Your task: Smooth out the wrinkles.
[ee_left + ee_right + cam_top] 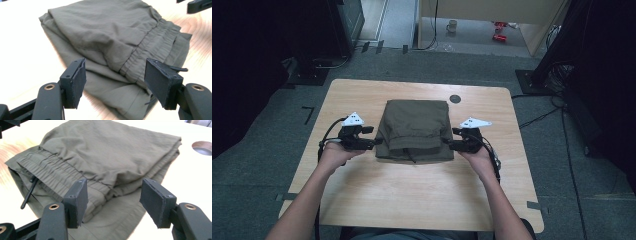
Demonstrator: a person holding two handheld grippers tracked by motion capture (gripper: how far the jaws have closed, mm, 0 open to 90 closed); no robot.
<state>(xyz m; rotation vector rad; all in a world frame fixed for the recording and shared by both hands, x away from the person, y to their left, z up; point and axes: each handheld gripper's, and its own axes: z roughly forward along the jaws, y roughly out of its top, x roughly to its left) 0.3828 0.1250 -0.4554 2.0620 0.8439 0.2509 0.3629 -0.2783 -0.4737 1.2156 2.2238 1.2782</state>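
A folded pair of olive-green trousers (414,129) lies in the middle of the wooden table (412,200), its elastic waistband and black drawstring (28,192) toward the near side. My left gripper (374,143) sits at the bundle's left edge and my right gripper (447,144) at its right edge. Both point inward at the cloth. In the left gripper view the trousers (110,37) lie beyond the open gripper (115,82), the pads clear of the fabric. In the right gripper view the trousers (105,152) likewise lie past the open gripper (113,202).
A round cable hole (455,98) sits in the table near the far edge, right of the trousers. Dark equipment stands and cables crowd the floor at the left and right. A mug (452,26) stands on the floor far behind.
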